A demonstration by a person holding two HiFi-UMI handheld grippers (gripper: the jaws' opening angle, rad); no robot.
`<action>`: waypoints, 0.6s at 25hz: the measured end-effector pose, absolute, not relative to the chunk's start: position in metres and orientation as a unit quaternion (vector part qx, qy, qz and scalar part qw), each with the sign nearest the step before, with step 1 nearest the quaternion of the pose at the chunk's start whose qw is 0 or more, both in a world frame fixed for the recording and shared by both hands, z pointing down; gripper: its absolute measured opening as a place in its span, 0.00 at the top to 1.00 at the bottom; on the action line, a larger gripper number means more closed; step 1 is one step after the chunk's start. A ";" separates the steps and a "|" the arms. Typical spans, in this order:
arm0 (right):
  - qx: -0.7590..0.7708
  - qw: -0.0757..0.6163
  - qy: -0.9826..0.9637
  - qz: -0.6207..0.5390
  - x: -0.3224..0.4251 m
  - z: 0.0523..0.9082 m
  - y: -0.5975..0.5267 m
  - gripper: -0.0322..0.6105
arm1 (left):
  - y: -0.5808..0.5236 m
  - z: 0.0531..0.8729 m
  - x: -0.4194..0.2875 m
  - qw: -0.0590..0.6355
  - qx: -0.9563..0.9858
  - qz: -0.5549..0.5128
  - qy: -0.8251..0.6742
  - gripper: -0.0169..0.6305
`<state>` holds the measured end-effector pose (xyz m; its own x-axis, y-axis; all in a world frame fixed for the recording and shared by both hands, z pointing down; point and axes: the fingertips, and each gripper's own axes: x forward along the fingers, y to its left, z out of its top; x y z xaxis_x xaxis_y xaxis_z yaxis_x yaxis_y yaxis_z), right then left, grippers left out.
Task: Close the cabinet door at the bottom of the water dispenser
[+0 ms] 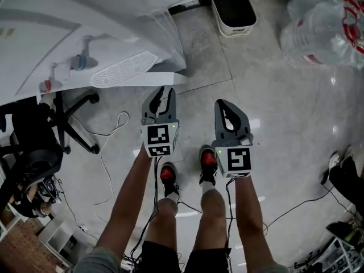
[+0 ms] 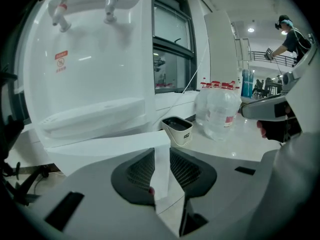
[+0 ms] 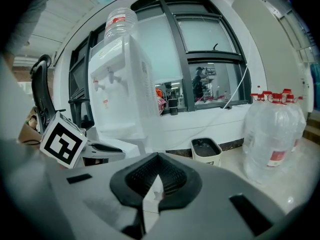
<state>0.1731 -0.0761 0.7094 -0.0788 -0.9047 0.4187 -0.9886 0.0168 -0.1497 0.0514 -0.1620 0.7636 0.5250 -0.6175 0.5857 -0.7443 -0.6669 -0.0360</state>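
The flat white cabinet door (image 2: 107, 144) at the foot of the tall white plastic water dispenser (image 2: 95, 59) stands swung out, so the closing looks not yet done — the push home is left. The left gripper (image 1: 163, 91) is just at the door's free end, fingers a little apart, holding nothing. The right gripper (image 1: 222, 103) hangs beside it, fingers met at the tips, empty. A white bin with a dark inside (image 1: 234, 30) and clear red-capped water bottles (image 1: 318, 33) stand well apart; nothing seems to block the swing — only a thin cable (image 1: 105, 169) lies nearby.

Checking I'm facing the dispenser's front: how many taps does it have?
2: a red-tipped tap at the left, a second tap to its right; none seems hidden.
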 end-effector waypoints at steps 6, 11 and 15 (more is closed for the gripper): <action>0.670 0.103 -0.706 0.203 0.180 0.716 -0.083 0.93 | -0.173 0.768 0.057 0.101 0.865 0.291 -0.396 0.80; 0.672 0.099 -0.707 0.197 0.188 0.719 -0.088 0.93 | -0.182 0.771 0.065 0.102 0.862 0.298 -0.397 0.80; 0.673 0.101 -0.706 0.197 0.195 0.722 -0.089 0.93 | -0.195 0.766 0.075 0.090 0.866 0.284 -0.402 0.80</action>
